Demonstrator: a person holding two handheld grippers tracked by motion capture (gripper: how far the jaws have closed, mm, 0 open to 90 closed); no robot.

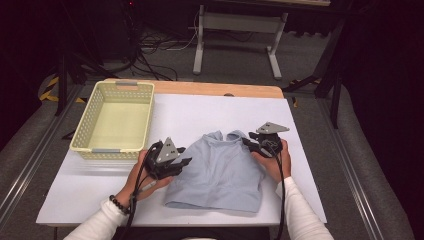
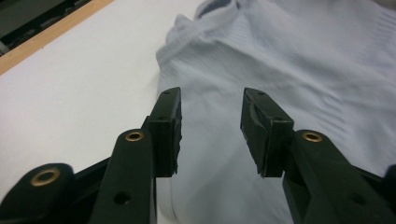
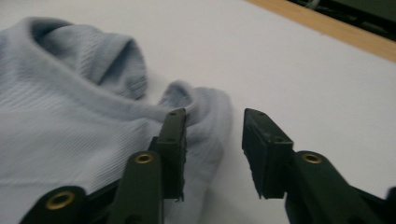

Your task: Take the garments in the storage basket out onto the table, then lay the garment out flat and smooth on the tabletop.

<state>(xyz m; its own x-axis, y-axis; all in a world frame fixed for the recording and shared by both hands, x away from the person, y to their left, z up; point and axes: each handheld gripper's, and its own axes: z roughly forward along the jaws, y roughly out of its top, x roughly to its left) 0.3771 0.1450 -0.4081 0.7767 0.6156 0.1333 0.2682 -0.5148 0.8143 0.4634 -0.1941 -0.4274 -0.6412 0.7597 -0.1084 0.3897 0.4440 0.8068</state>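
A light blue garment (image 1: 220,170) lies rumpled on the white table top (image 1: 200,112), its collar end toward the far side. My left gripper (image 1: 187,161) sits low at the garment's left edge, held in a hand. In the left gripper view its jaws (image 2: 211,107) stand apart over the blue fabric (image 2: 289,60), with nothing pressed between the pads. My right gripper (image 1: 246,139) is at the garment's far right corner. In the right gripper view its jaws (image 3: 215,121) are open, and a folded edge of the fabric (image 3: 60,126) lies by the left jaw.
A pale yellow plastic basket (image 1: 80,135) stands at the table's far left, nothing inside. A wooden strip (image 1: 215,89) runs along the table's far edge. Beyond it are cables and a metal stand (image 1: 235,30) on the floor.
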